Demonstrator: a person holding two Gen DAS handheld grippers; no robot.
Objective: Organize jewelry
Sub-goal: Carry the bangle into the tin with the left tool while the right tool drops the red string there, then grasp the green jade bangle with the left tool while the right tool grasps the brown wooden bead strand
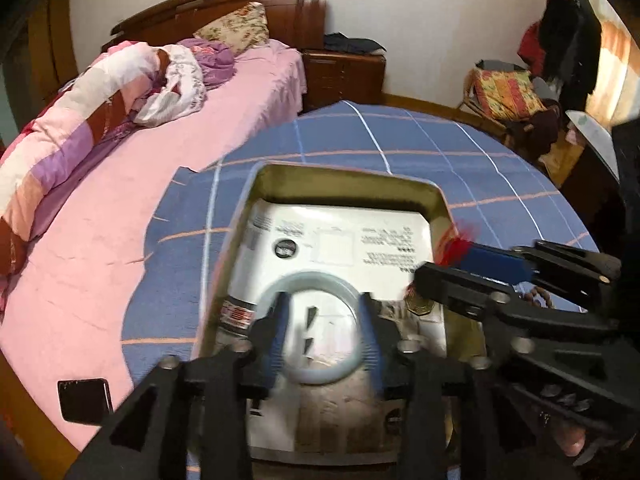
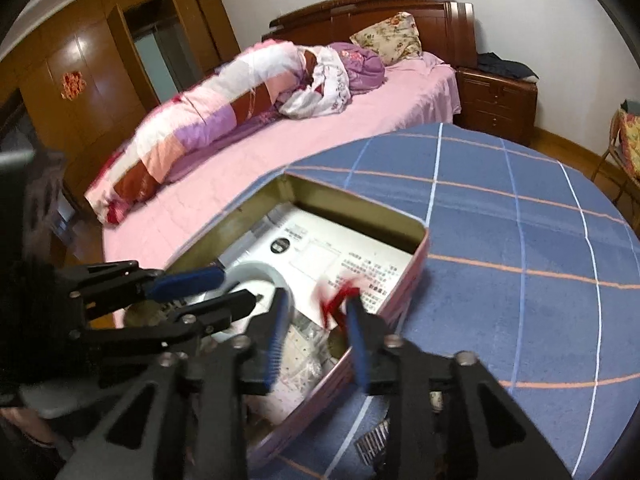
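Blue checked cloth is carrying the open tin, our landmark. We are hovering both grippers over it so the jewelry drops inside. The left gripper is straddling the pale bangle inside the tin, fingers released. The right gripper, at the tin's right wall, is standing open around a red tassel.

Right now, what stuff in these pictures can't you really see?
- Pale bangle, left wrist view: motion blur, and the left claw covers its sides, so contact is unclear.
- Red tassel thing, right wrist view: smeared by motion beside the right claw.
- Printing on the white sheet in the tin: too small.
- Tin's near end, both views: hidden behind the claws.
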